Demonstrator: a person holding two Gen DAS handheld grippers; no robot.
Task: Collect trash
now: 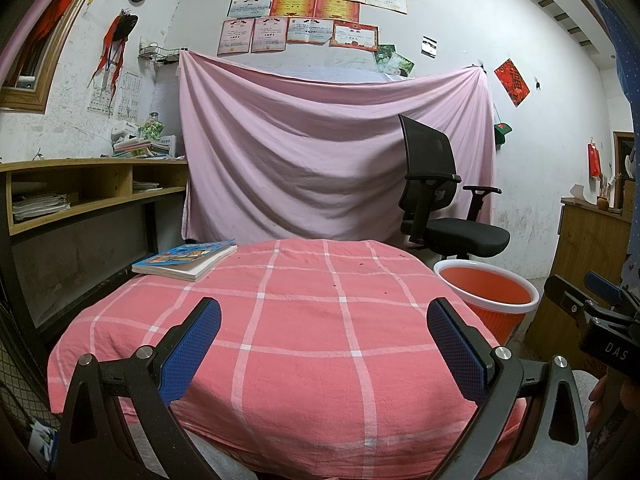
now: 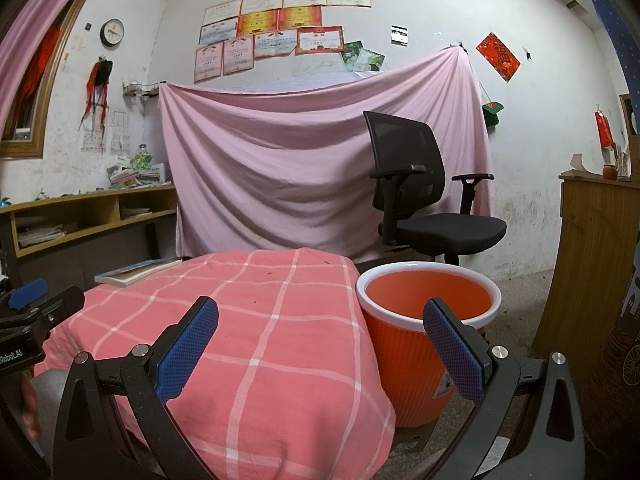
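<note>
My left gripper [image 1: 324, 336] is open above the near part of a table covered in a pink checked cloth [image 1: 304, 364], with nothing between its blue pads. My right gripper [image 2: 320, 320] is open too, over the cloth's right edge, its right finger in front of an orange bin with a white rim [image 2: 400, 270]. The bin [image 1: 486, 300] stands on the floor right of the table, and what I see of its inside is bare. A few small dark specks [image 1: 334, 287] lie on the cloth [image 2: 280, 360]. No larger piece of trash is in view.
A book [image 1: 186, 260] lies at the table's far left corner. A black office chair [image 1: 448, 216] stands behind the bin before a hanging pink sheet [image 1: 320, 152]. A wooden shelf desk [image 1: 80, 192] runs along the left, and a wooden cabinet [image 2: 592, 248] is on the right.
</note>
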